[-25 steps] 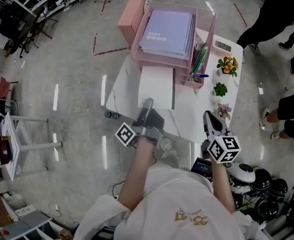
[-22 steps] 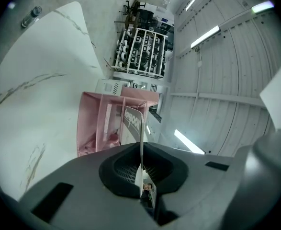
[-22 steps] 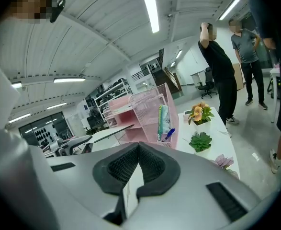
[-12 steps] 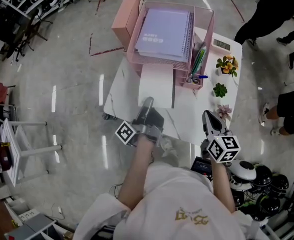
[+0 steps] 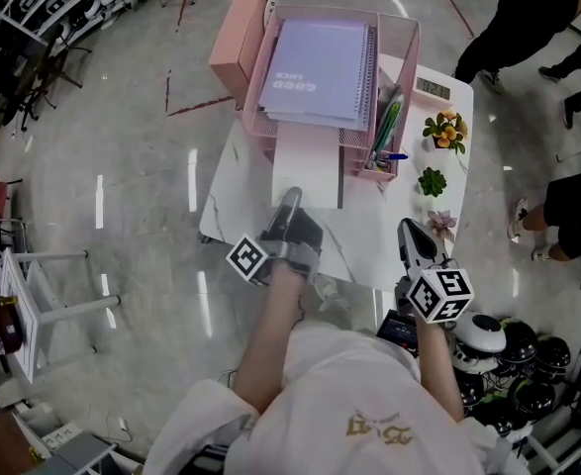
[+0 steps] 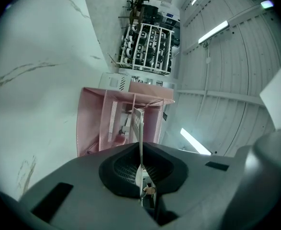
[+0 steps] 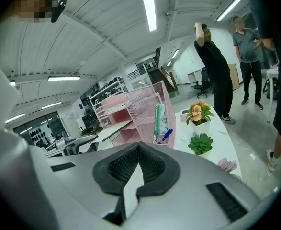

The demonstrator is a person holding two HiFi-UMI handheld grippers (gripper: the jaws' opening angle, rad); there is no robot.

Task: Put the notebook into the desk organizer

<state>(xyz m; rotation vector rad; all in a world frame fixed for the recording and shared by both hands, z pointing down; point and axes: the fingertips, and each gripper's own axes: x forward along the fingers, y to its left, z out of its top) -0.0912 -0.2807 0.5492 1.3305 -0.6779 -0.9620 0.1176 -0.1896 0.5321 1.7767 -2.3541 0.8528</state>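
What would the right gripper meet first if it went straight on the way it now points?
Probably the pink mesh desk organizer, at its side compartment of green and blue pens. The right gripper, shut and empty, aims left of the green potted succulent; depth is unclear.

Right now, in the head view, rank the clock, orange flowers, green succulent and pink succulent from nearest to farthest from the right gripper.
1. Pink succulent, just ahead of the right gripper, slightly to its right.
2. Green succulent, next one ahead.
3. Orange flowers, farther ahead still.
4. Clock, at the far right corner.
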